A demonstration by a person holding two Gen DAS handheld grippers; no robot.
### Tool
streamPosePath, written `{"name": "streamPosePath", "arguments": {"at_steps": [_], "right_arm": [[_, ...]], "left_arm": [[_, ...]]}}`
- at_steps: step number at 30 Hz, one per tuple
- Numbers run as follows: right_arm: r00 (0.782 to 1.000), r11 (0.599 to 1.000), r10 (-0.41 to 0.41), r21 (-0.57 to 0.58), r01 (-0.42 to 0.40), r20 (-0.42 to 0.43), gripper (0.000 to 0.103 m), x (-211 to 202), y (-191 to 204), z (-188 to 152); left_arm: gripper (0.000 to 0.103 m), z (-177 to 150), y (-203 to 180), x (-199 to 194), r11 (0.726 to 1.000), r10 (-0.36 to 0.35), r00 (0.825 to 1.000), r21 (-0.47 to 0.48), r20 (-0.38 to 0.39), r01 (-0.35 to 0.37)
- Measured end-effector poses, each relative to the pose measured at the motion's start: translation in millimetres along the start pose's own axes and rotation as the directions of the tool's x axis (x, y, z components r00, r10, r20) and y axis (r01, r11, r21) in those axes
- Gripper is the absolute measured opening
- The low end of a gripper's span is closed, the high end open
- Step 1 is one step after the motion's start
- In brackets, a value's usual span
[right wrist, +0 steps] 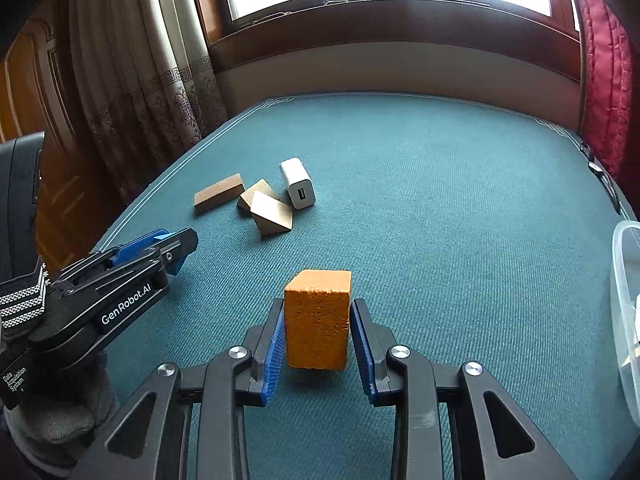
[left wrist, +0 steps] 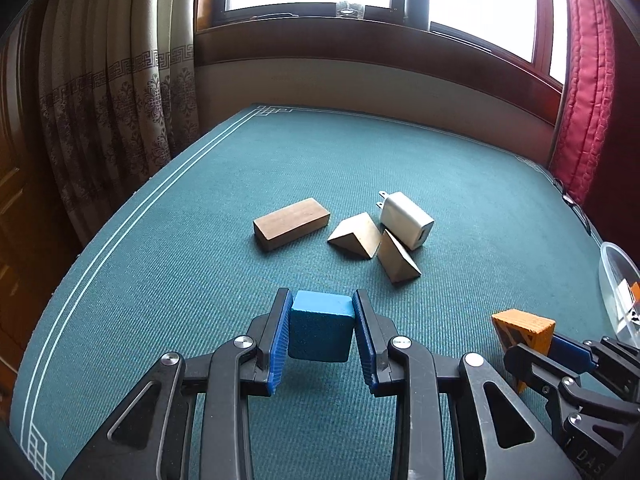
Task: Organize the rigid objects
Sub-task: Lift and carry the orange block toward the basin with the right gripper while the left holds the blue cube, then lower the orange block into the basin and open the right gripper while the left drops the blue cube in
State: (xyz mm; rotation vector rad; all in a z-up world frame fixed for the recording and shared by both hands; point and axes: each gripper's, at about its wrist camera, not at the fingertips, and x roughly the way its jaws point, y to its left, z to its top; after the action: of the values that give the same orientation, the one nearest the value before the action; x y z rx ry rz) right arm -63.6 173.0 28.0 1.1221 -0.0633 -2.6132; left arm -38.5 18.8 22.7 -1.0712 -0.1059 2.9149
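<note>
Left tool: pads pressed against both sides of a blue block, which is held clear of the table, at lower centre of the left wrist view. Right tool: pinching an orange block between its pads, lower centre of the right wrist view; the same block shows at the lower right of the left wrist view, gripped at its lower end. The table carries a teal cloth with white border lines. Lying loose at mid-frame in the left wrist view: a brown rectangular block, flat on its broad face; two pale wooden wedges just to its right, touching each other; and a white plug-in charger behind them, touching the right-hand wedge. A clear plastic container stands at the right edge of the frame in both views; its contents cannot be made out. In the right wrist view, a gloved hand carries the left tool at lower left.
</note>
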Motion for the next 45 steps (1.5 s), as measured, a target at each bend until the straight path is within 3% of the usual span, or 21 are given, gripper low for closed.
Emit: {"name": "streamPosePath", "arguments": {"at_steps": [16,31,45], "right_arm": [[1.000,0.998,-0.014,0.066,0.014,0.004,0.033,-21.9,-34.4,-8.5],[0.985,0.977,-0.159,0.152,0.148,0.060,0.033,-70.5,-110.1,-6.6],[0.942,0.915,-0.321,0.289,0.281,0.101,0.033,-113.3,-193.4,-16.4]], "left_arm": [[0.032,-9.9,-34.4,-3.4,0.996,-0.062,0.997,0.054,-0.045,0.064],[0.031,-3.7,-80.7,-15.9,0.980,-0.139,0.989,0.135,-0.057,0.145],[0.031,2.8,-132.0,-29.0,0.958,-0.198,0.979,0.202,-0.056,0.206]]}}
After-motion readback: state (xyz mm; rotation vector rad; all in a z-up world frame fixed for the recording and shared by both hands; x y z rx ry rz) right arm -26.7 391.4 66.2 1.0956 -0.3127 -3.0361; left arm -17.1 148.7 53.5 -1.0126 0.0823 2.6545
